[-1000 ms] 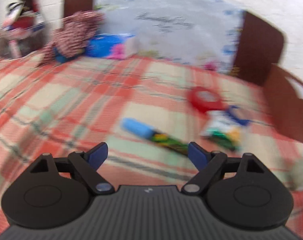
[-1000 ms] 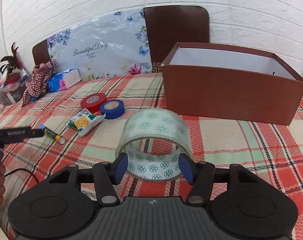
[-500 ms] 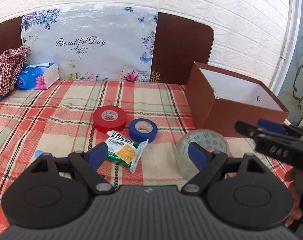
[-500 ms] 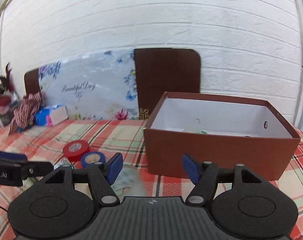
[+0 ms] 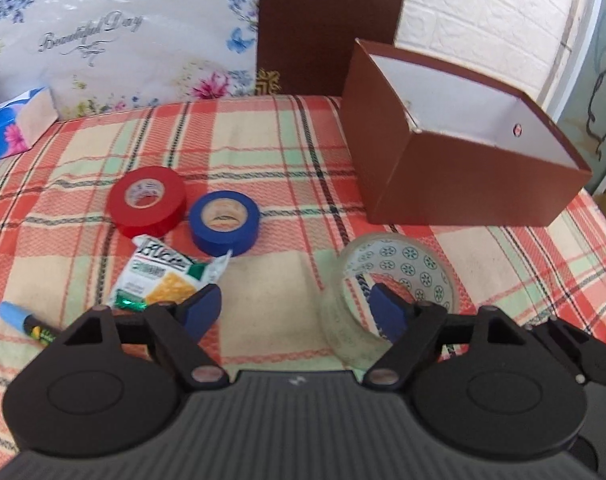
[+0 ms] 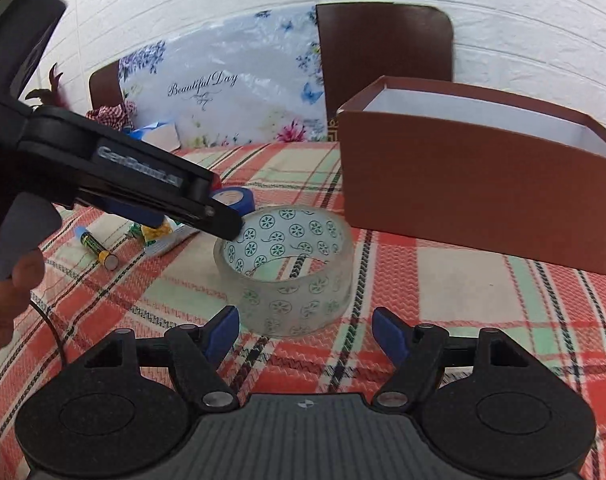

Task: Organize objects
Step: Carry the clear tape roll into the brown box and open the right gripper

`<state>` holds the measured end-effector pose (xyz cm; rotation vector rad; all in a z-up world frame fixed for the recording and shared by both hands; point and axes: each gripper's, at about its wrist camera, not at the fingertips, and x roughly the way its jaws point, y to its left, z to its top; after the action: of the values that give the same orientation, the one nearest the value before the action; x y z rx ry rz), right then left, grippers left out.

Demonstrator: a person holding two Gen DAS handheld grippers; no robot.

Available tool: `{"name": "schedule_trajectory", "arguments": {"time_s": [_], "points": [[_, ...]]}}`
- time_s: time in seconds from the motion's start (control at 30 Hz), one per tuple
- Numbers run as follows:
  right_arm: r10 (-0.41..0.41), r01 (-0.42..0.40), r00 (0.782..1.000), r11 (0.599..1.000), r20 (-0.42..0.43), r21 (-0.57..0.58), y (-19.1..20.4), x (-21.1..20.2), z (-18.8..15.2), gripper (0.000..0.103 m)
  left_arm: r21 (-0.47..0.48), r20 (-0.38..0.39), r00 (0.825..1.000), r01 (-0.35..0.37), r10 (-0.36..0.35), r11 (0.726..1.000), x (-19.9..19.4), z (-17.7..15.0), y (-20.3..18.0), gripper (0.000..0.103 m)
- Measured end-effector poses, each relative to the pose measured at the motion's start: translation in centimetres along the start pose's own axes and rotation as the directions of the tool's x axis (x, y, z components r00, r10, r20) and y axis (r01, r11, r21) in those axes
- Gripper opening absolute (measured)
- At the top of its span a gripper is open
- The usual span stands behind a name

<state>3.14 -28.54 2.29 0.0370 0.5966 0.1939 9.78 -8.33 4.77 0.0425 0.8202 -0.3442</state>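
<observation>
A clear tape roll (image 6: 287,276) printed with green motifs lies flat on the checked tablecloth (image 6: 443,292), in front of the open brown box (image 6: 463,200). My right gripper (image 6: 307,330) sits just short of the roll. Its jaws are opening and its pads are off the roll. My left gripper (image 5: 295,310) comes in from the left with its jaws closing. One fingertip (image 5: 387,312) is over the roll's (image 5: 399,256) hole, so the left wall stands between the pads without being pressed. A red tape (image 5: 147,200), a blue tape (image 5: 223,220), a snack packet (image 5: 163,280) and a marker (image 5: 23,320) lie to the left.
The brown box (image 5: 463,184) is white inside and stands at the right. Behind the table are a floral board (image 5: 103,40), a brown chair back (image 5: 327,20) and a blue tissue pack (image 5: 11,128). A person's hand (image 6: 7,292) holds the left gripper's handle, with a cable (image 6: 51,328) trailing.
My right gripper let go of the clear roll, which now lies flat on the cloth. My left gripper swung right from the marker to the roll's left rim.
</observation>
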Motion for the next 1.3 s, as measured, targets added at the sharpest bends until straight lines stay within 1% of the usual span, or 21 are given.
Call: {"name": "schedule_trajectory", "arguments": {"time_s": [0.03,0.07,0.1,0.13,0.2,0.23,0.27,0.3,0.37,0.43,0.5,0.6,0.67,0.73,0.83,0.97,1.03,1.07,1.1,1.17,1.3], "points": [[-0.001,0.001,1.000,1.000,-0.003,-0.002,0.1,0.4,0.3,0.074,0.012,-0.013,1.000,-0.004,0.004,1.000,0.5,0.1,-0.3,0.077],[-0.001,0.001,1.000,1.000,-0.004,-0.005,0.1,0.8,0.5,0.077,0.021,-0.028,1.000,-0.010,0.011,1.000,1.1,0.1,-0.6,0.073],[0.005,-0.005,1.000,1.000,-0.005,-0.010,0.2,1.2,0.7,0.079,0.025,-0.046,0.999,-0.015,0.016,1.000,1.6,0.0,-0.7,0.065],[0.012,-0.012,1.000,1.000,-0.008,-0.017,0.2,1.6,0.8,0.080,0.023,-0.067,0.998,-0.012,0.014,1.000,2.2,0.0,-0.8,0.061],[0.017,-0.018,1.000,0.999,-0.024,-0.036,0.7,2.4,0.9,0.079,0.001,-0.093,0.995,0.027,-0.027,1.000,3.1,-0.2,-0.7,0.040],[0.014,-0.015,0.999,0.999,-0.030,-0.047,0.9,2.8,1.0,0.080,-0.004,-0.101,0.994,0.049,-0.049,0.999,3.3,-0.3,-0.8,0.035],[0.006,-0.007,1.000,0.998,-0.029,-0.057,1.2,3.0,1.0,0.080,-0.005,-0.104,0.993,0.062,-0.062,0.998,3.3,-0.2,-1.1,0.026],[-0.001,0.000,1.000,0.998,-0.017,-0.062,1.3,2.7,1.1,0.080,0.010,-0.100,0.994,0.044,-0.043,0.999,3.0,0.1,-1.5,0.025],[-0.027,0.032,0.998,0.997,0.064,-0.074,1.5,1.3,1.2,0.080,0.042,-0.055,0.998,0.044,-0.042,0.998,1.5,1.1,-2.4,0.025],[-0.069,0.087,0.980,0.992,0.187,-0.090,1.6,-0.7,1.8,0.080,0.073,0.023,0.997,0.075,-0.077,0.995,-0.8,2.7,-3.3,0.025],[-0.121,0.155,0.948,0.984,0.295,-0.091,1.3,-2.3,2.7,0.080,0.097,0.088,0.990,0.106,-0.115,0.990,-2.2,4.7,-4.5,0.025],[-0.204,0.248,0.898,0.966,0.390,-0.067,-0.4,-3.1,4.5,0.080,0.159,0.154,0.976,0.127,-0.151,0.979,-2.4,7.8,-7.5,0.025],[-0.247,0.288,0.881,0.957,0.404,-0.044,-2.3,-2.8,5.6,0.080,0.199,0.174,0.971,0.129,-0.164,0.971,-1.6,9.6,-9.6,0.025],[-0.285,0.312,0.872,0.950,0.398,-0.004,-4.5,-2.4,6.6,0.080,0.219,0.168,0.969,0.143,-0.182,0.965,-0.2,11.0,-11.6,0.025],[-0.316,0.328,0.869,0.944,0.380,0.036,-7.5,-1.7,7.5,0.080,0.243,0.168,0.966,0.154,-0.198,0.958,1.6,12.6,-14.1,0.025],[-0.346,0.347,0.872,0.936,0.346,0.060,-10.3,-0.3,8.1,0.080,0.260,0.150,0.970,0.149,-0.193,0.954,3.8,13.8,-16.4,0.027],[-0.353,0.351,0.881,0.934,0.316,0.063,-11.3,0.7,8.3,0.080,0.265,0.146,0.977,0.115,-0.158,0.957,4.9,13.9,-17.1,0.045],[-0.360,0.355,0.876,0.932,0.320,0.076,-11.7,0.8,8.2,0.081,0.270,0.153,0.980,0.086,-0.131,0.959,5.1,13.8,-17.3,0.052],[-0.371,0.361,0.870,0.928,0.326,0.092,-11.9,0.7,8.0,0.083,0.276,0.159,0.981,0.066,-0.113,0.959,5.2,13.6,-17.4,0.053],[-0.374,0.361,0.866,0.927,0.332,0.103,-12.0,0.2,7.8,0.084,0.282,0.156,0.982,0.057,-0.105,0.958,5.0,13.2,-17.2,0.054],[-0.358,0.335,0.868,0.934,0.344,0.126,-11.5,-1.3,7.0,0.084,0.278,0.167,0.981,0.049,-0.099,0.959,3.5,12.0,-16.3,0.062]]}}
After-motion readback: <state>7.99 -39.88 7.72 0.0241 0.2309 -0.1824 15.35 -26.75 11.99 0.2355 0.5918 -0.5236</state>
